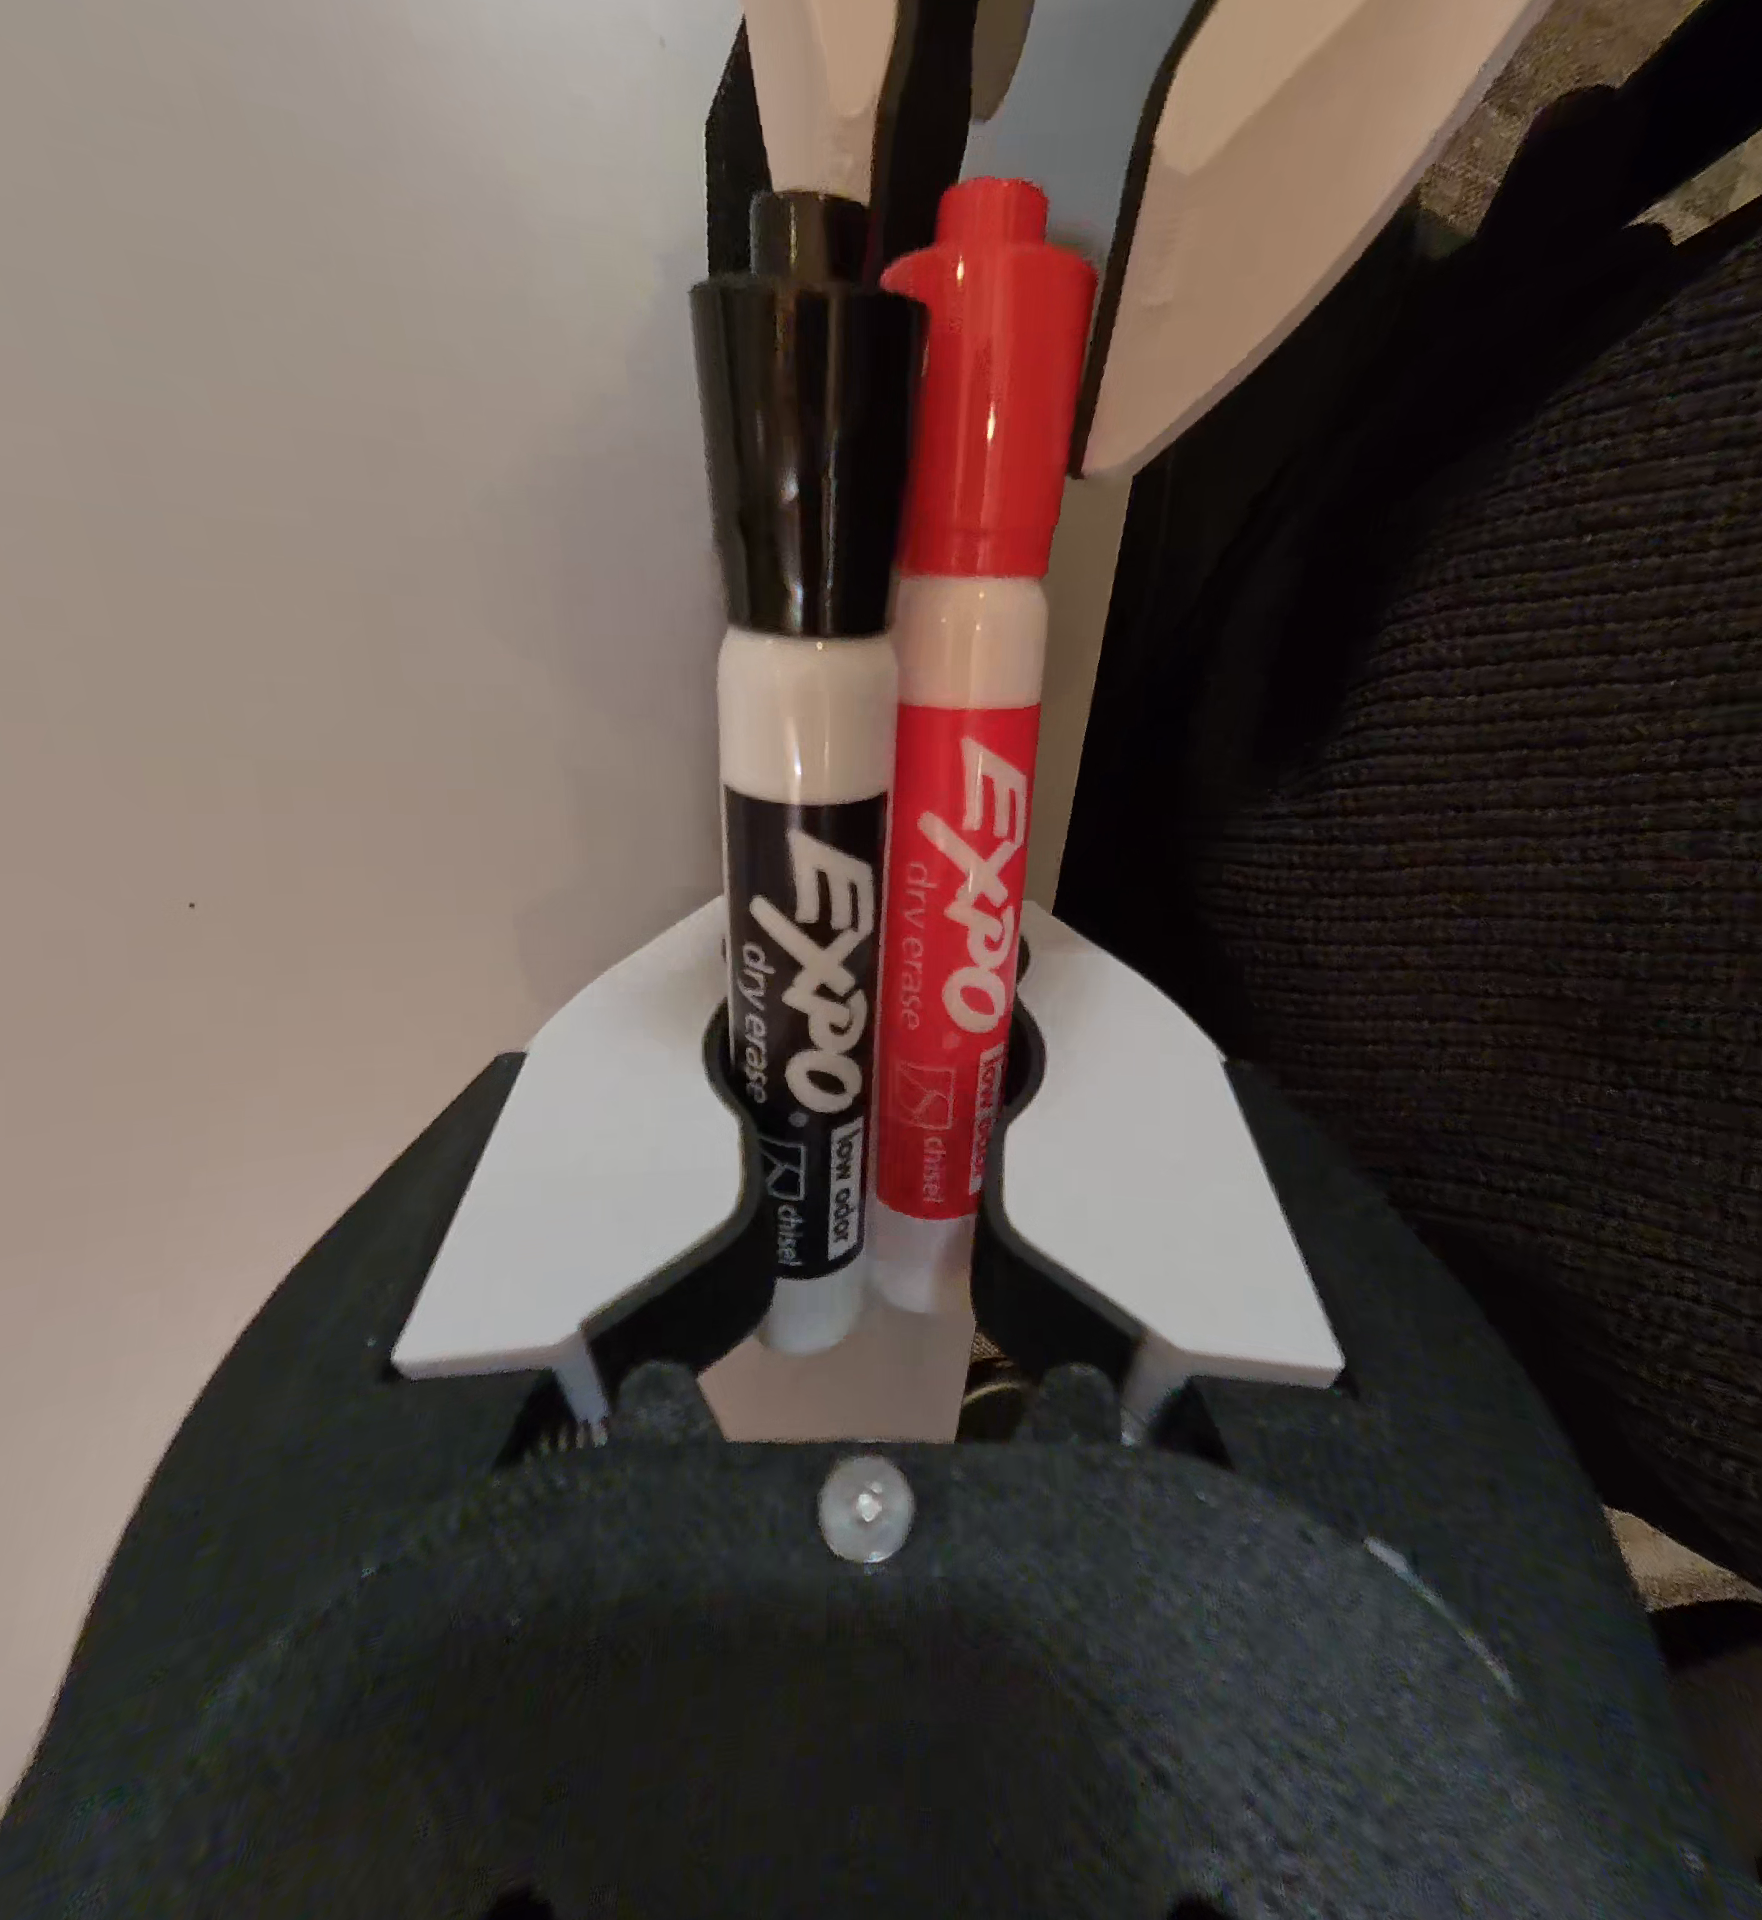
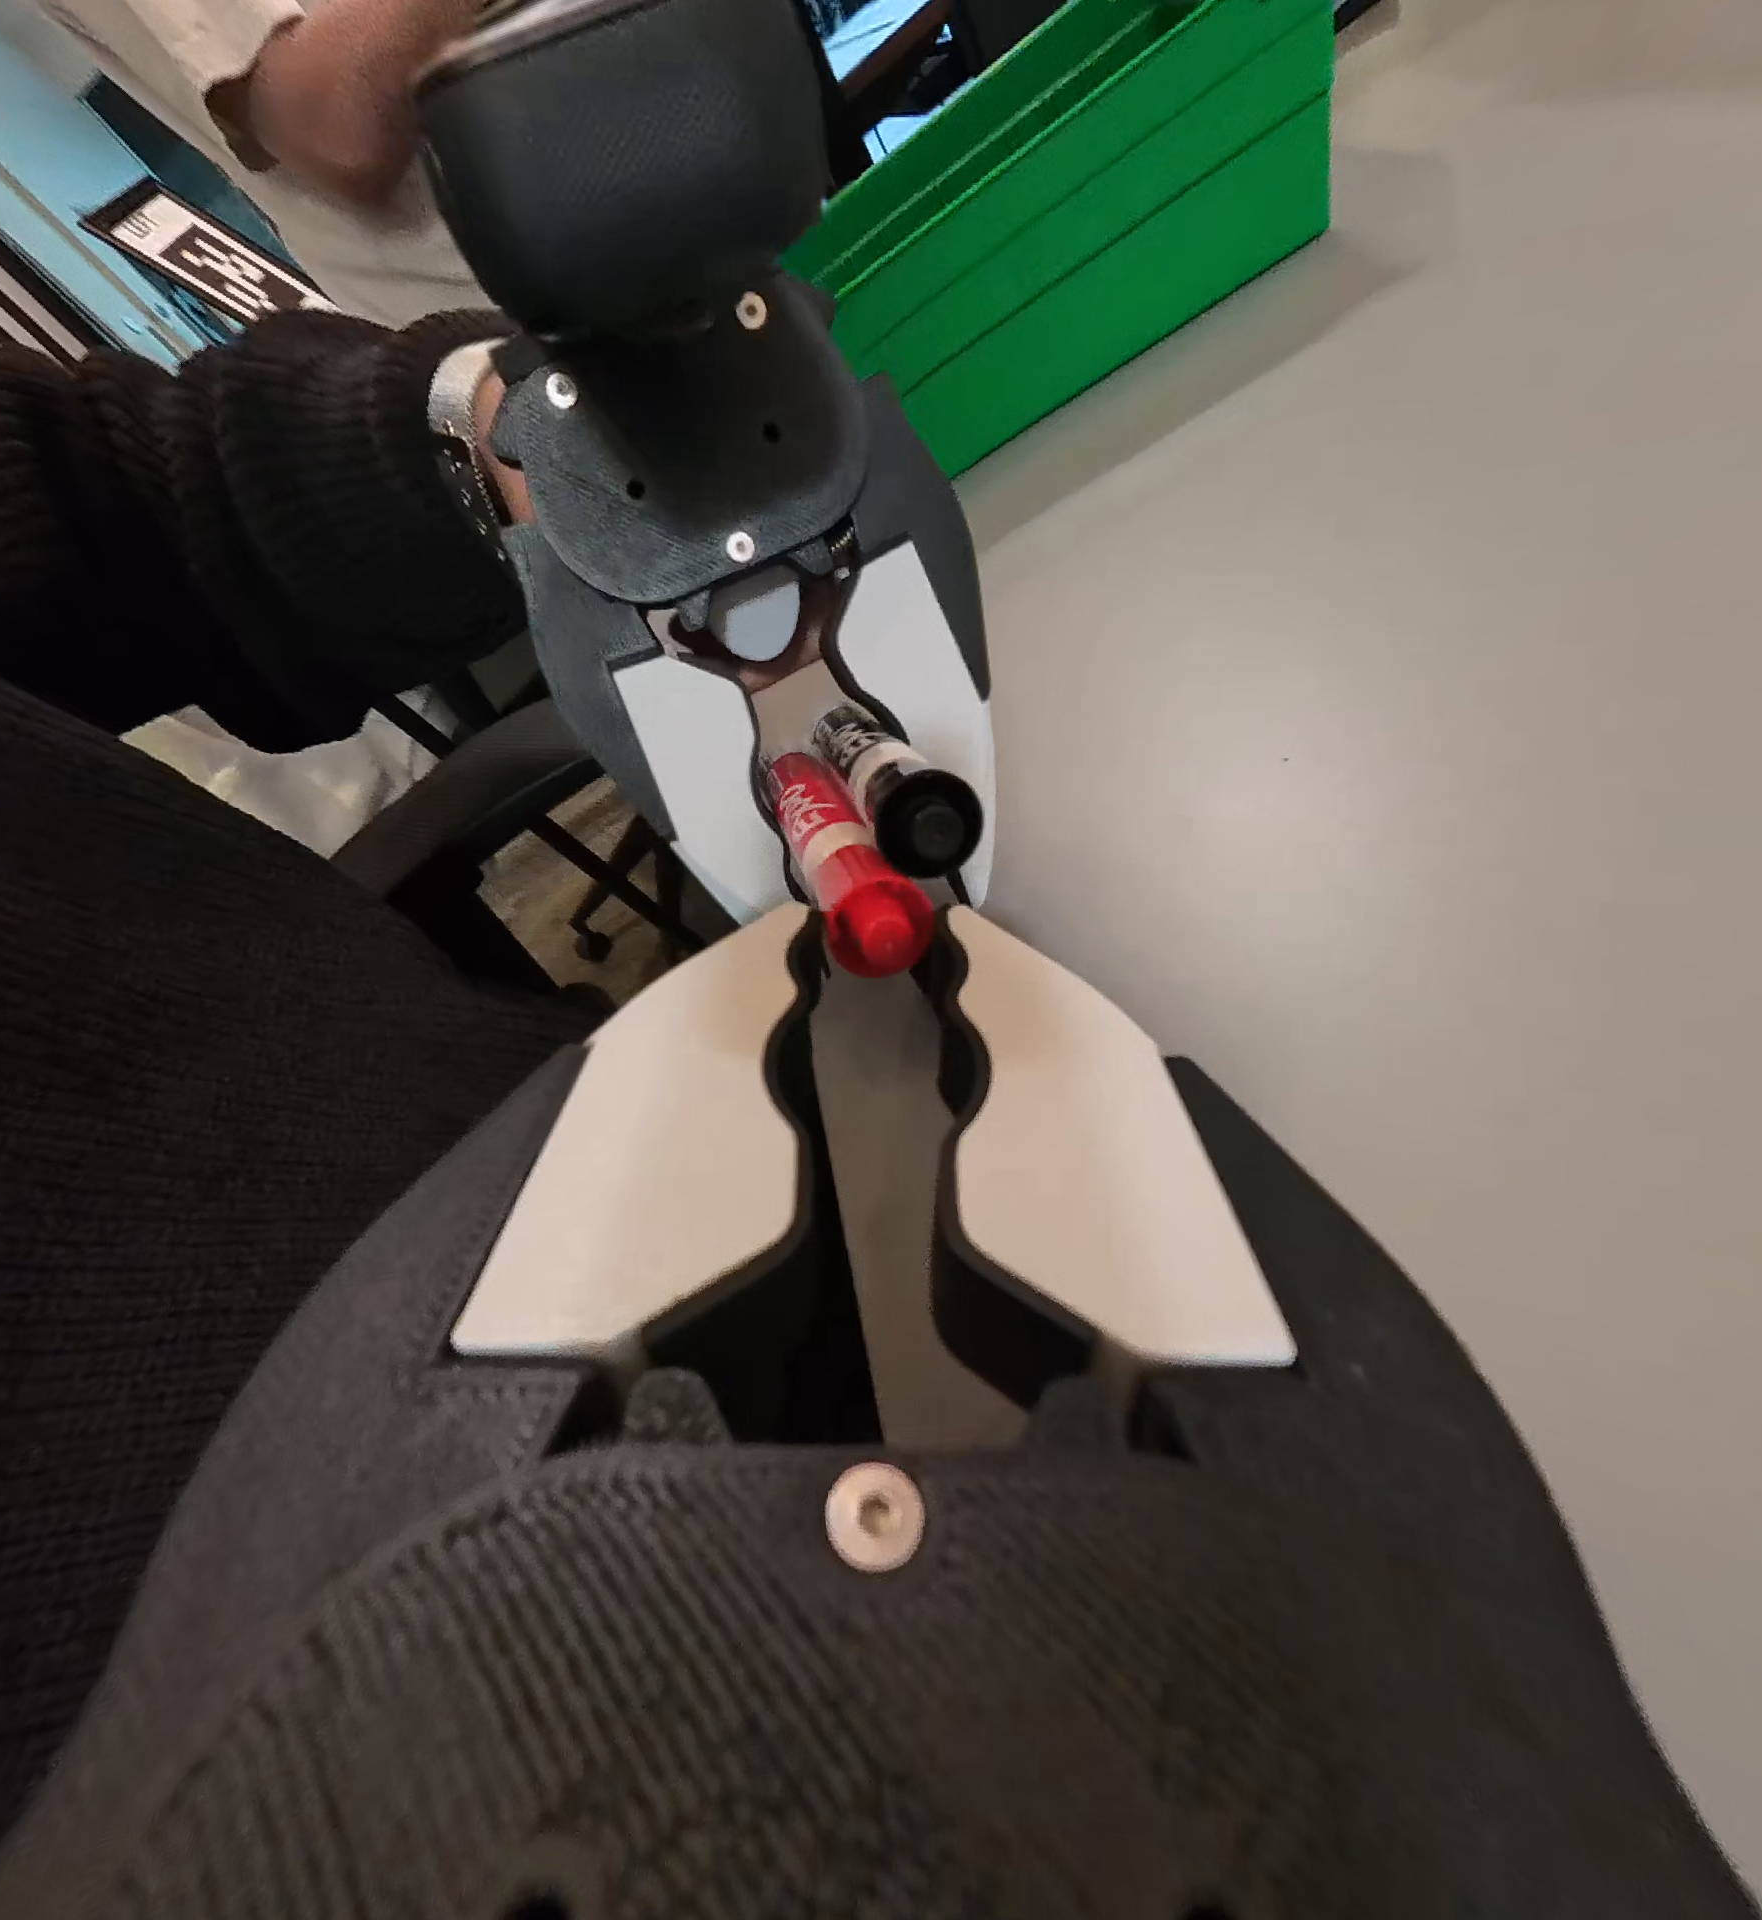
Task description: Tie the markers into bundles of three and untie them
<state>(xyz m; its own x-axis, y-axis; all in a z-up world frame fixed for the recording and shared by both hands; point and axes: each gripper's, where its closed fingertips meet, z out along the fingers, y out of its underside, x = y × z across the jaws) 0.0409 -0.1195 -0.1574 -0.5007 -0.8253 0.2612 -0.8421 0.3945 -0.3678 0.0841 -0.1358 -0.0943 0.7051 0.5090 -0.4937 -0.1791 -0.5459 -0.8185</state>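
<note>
Pale grey table (image 2: 1428, 831) spread beneath me, green bins (image 2: 1085, 239) at one o'clock. My left gripper (image 1: 872, 997) was clenched on the black marker (image 1: 804, 748) and red marker (image 1: 970, 727), side by side, caps pointing to twelve. My right gripper (image 2: 872, 940) stood released, jaws parted around the red cap. I judged the bundle short of a third marker; no tie was visible. Next called for steadying those caps without knocking them askew.
</note>
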